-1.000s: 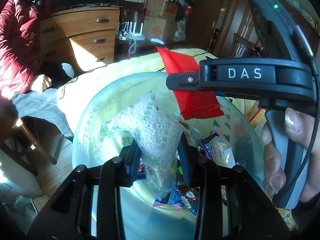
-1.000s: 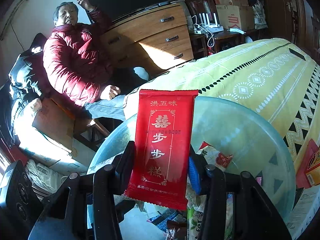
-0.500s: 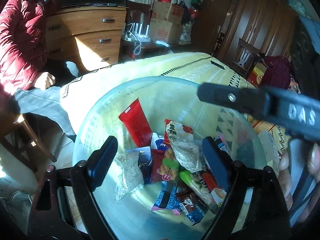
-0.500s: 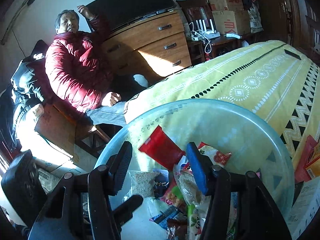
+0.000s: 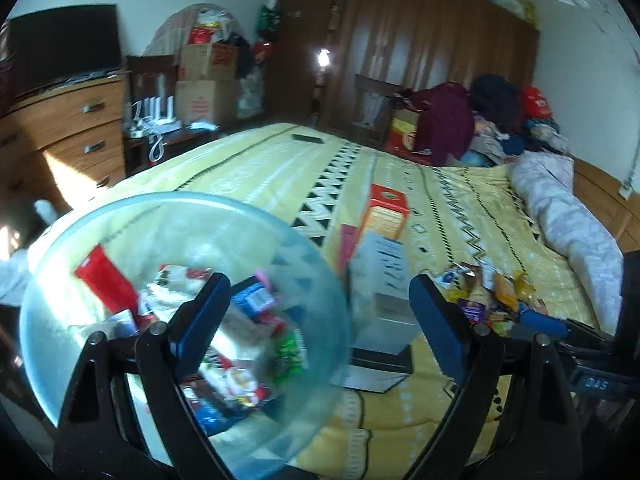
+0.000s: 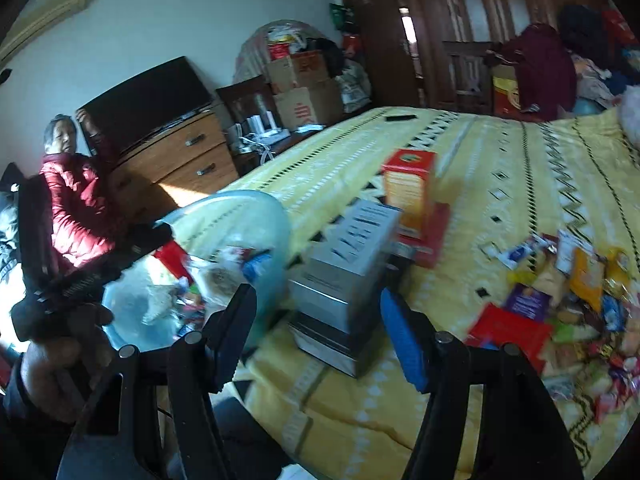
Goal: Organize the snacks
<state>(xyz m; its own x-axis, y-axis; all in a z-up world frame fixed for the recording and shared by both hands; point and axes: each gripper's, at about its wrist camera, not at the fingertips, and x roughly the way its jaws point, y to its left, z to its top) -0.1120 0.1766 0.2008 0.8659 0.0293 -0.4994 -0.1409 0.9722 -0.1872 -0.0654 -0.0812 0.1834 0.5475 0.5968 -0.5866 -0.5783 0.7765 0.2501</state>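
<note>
Both hand-held grippers, the left gripper (image 5: 316,320) and right gripper (image 6: 320,328), gape wide, holding nothing. Beyond, a clear bowl (image 5: 60,320) of snacks sits left of stacked boxes (image 6: 344,272); loose snack packets (image 6: 580,300) litter the yellow bedspread (image 5: 460,208) at right.

Bowl (image 5: 60,240) left on bed (image 5: 460,208), snacks inside; boxes (image 6: 348,264) beside it; loose snack pile (image 6: 568,292) right.

yellow zigzag bedspread (image 5: 460,200), pale blue bowl (image 5: 120,216), red packet (image 5: 106,284).
</note>
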